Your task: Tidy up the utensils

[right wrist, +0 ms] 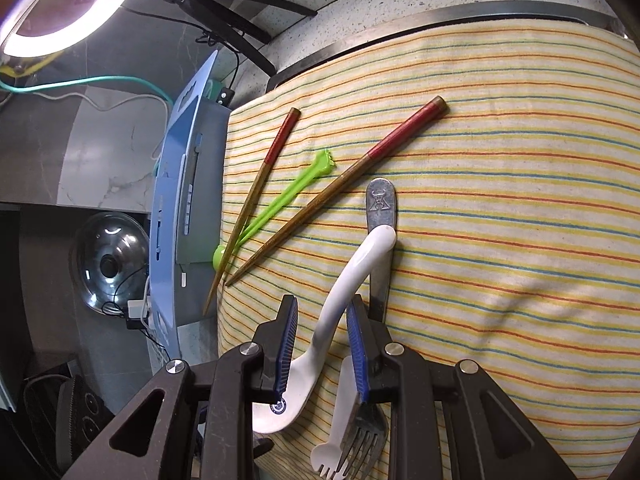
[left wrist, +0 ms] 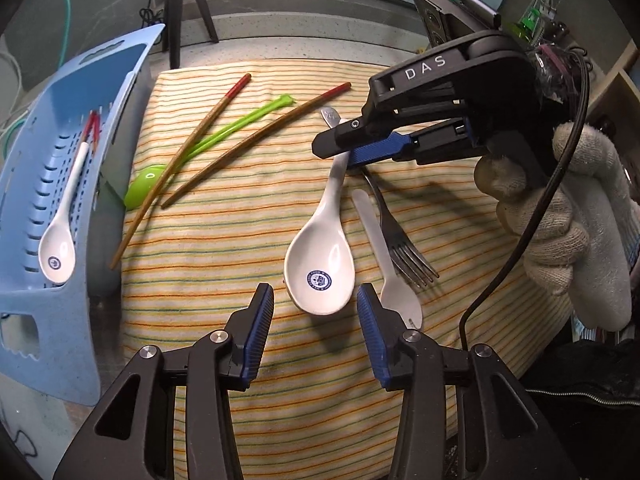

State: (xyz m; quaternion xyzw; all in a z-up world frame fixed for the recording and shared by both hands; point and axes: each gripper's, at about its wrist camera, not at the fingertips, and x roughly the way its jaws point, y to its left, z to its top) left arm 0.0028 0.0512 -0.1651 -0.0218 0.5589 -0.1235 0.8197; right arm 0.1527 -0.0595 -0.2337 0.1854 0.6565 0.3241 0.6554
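**Right wrist view: white soup spoon sitting between the jaws**

Right wrist cam shows the white ceramic spoon lying on the striped cloth, its handle running up between the two blue pads of the right gripper. The jaws are parted with the handle in the gap; one pad looks like it's right against it, but I can't tell if it's actually clamped. The spoon's handle tip rests on the metal fork, which lies just beside it along with a white plastic spork.

From the left wrist cam, the same spoon has its bowl facing up, logo visible, just ahead of the left gripper, which hangs wide apart and holds nothing. The right gripper comes in from the side, in a gloved hand.

Further out: two red-tipped wooden chopsticks and a green plastic spoon crossing each other. At the cloth's edge is a blue slotted basket with another white spoon and a few red-ended sticks inside.
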